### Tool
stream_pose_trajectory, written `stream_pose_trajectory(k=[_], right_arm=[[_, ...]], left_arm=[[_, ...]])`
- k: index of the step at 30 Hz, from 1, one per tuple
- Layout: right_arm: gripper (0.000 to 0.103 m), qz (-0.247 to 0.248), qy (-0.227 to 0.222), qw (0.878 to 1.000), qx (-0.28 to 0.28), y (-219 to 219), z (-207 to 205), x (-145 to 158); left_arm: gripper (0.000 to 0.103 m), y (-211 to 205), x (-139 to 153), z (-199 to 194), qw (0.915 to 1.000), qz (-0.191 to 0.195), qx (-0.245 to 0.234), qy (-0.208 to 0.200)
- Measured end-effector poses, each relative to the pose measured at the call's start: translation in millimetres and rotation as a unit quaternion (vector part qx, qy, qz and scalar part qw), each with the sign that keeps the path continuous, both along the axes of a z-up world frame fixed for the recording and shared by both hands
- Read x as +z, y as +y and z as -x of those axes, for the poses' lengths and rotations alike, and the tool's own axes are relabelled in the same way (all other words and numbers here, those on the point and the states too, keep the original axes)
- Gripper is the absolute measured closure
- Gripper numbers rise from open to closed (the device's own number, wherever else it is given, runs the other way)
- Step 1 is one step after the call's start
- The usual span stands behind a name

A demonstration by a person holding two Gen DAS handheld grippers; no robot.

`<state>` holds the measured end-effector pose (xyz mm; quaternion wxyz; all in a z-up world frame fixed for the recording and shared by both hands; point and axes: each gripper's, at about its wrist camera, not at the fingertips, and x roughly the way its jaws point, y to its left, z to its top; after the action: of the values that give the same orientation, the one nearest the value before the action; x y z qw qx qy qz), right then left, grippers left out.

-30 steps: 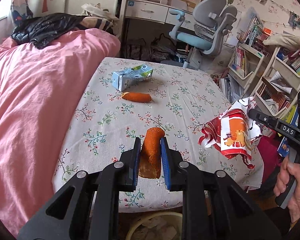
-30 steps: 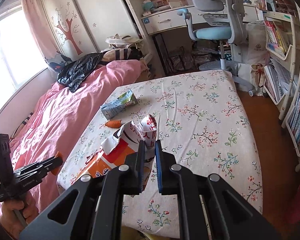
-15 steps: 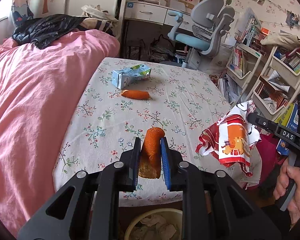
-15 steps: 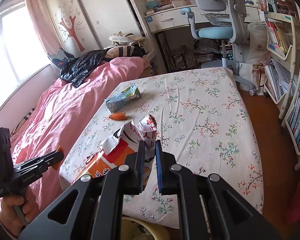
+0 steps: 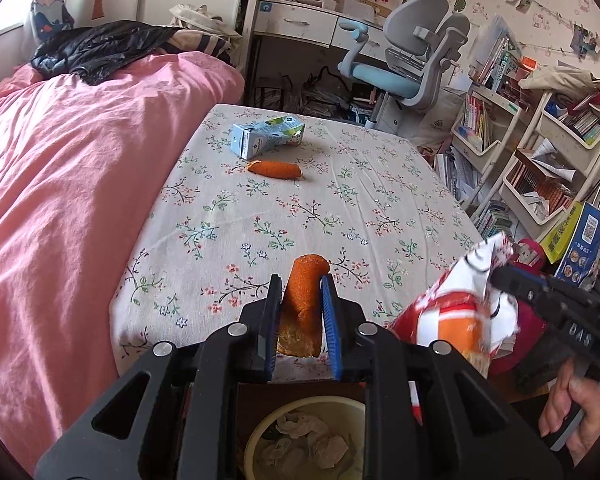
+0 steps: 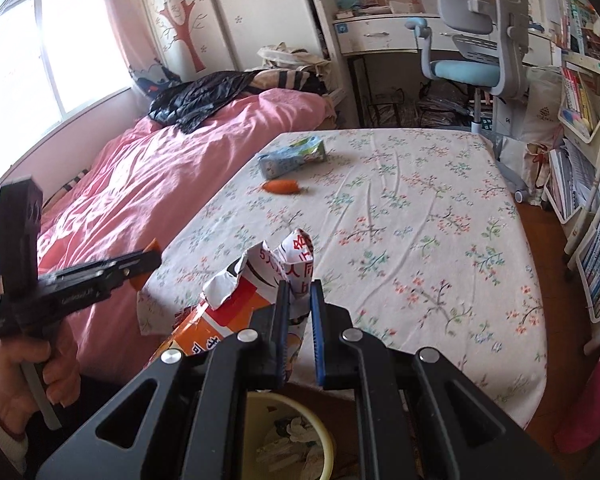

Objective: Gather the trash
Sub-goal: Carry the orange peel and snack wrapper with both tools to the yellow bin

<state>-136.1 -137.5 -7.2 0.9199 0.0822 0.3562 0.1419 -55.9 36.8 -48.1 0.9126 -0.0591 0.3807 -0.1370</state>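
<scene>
Only the left wrist view is showing the left claw [image 5: 300,312] pinching a rough orange carrot piece [image 5: 302,300] above the bin [image 5: 260,428]; the right view is showing the right claw [image 6: 299,312] gripping a crinkled snack wrapper [image 6: 260,280] near the table [image 6: 420,240] edge.

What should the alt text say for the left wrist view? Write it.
The left claw grips an orange carrot piece above a yellow bin of crumpled paper. Beyond, on the floral tablecloth, lie another carrot piece and a blue carton.
</scene>
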Motion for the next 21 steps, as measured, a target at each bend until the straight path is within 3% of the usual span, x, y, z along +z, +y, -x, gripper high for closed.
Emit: stream_pose_trajectory(k=[18,21], right_arm=[[0.091,0.082,0.072,0.988,0.105,77,50,-55],[0.080,0.090,0.093,0.986,0.107,81,54,-66]], left_arm=[[0.084,9,-3,25,1.0000,0.008,0.002,0.004],[0.084,8,-5,31,1.0000,0.006,-0.001,0.007]])
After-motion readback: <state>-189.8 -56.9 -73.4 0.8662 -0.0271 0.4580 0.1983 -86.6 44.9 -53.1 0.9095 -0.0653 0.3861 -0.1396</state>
